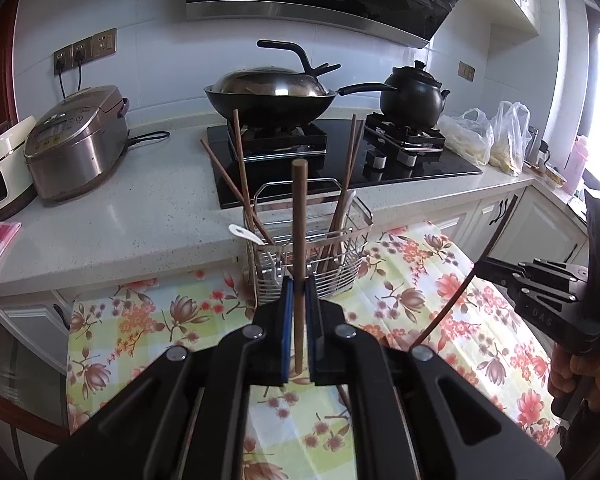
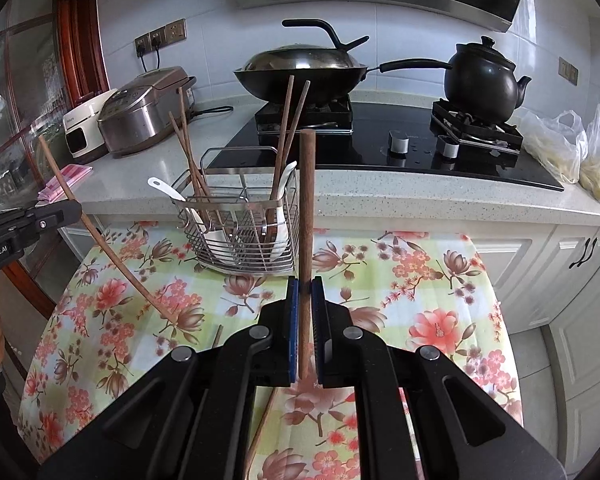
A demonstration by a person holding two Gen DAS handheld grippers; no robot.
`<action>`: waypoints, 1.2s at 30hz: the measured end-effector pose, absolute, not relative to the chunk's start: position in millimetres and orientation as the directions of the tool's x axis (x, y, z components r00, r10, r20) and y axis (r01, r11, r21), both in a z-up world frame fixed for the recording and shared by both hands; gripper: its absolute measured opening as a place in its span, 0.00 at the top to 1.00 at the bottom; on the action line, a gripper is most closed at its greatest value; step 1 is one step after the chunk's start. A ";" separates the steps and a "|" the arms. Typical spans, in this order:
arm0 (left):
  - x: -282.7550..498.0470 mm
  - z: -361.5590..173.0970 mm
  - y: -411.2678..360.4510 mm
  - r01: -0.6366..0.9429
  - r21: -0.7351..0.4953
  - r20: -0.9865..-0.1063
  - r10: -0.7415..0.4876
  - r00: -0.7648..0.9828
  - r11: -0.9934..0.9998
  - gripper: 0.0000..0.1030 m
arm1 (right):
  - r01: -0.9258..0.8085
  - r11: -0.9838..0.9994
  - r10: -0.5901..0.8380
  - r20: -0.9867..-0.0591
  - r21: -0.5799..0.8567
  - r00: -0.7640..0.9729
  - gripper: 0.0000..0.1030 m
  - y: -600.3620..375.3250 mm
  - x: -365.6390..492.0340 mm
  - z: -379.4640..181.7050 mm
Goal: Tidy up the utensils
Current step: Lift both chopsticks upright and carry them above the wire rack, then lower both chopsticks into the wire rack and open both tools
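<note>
Both clamped: left gripper point(image 1: 299, 288) and right gripper point(image 2: 305, 286) each on a chopstick point(image 1: 299, 248) point(image 2: 306, 216), lower ends hidden between pads.

Left gripper point(image 1: 299, 290) clamps one upright wooden chopstick point(image 1: 299, 216) before the wire basket point(image 1: 340, 276). Right gripper point(image 1: 496, 270) grips another chopstick point(image 1: 466, 284).

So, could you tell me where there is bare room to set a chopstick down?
The floral tablecloth right of the wire caddy is free, as is the countertop between rice cooker and stove. The caddy itself is crowded.
</note>
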State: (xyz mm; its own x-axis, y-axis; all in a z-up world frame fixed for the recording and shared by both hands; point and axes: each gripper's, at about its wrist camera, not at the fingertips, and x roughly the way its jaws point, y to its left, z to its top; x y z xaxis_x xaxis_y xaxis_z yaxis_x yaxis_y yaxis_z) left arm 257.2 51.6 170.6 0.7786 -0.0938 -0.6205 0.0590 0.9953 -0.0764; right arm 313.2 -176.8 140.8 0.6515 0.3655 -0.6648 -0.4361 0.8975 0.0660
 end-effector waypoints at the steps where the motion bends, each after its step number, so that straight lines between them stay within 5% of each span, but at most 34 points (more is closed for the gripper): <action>1: 259.5 172.0 51.4 0.063 -0.077 -0.622 -0.097 0.777 0.995 0.94 | -0.440 0.896 0.368 -0.664 0.064 0.651 0.92 -175.4 315.2 144.4; 21: 316.3 294.3 47.5 0.105 0.027 -0.533 -0.074 0.843 0.994 0.94 | -0.529 0.848 0.450 -0.580 0.039 0.679 0.92 -116.5 388.9 290.1; 36: 386.5 265.5 61.5 0.054 -0.025 -0.575 -0.059 0.816 0.998 0.94 | -0.522 0.849 0.451 -0.629 0.083 0.634 0.92 -82.5 445.4 256.9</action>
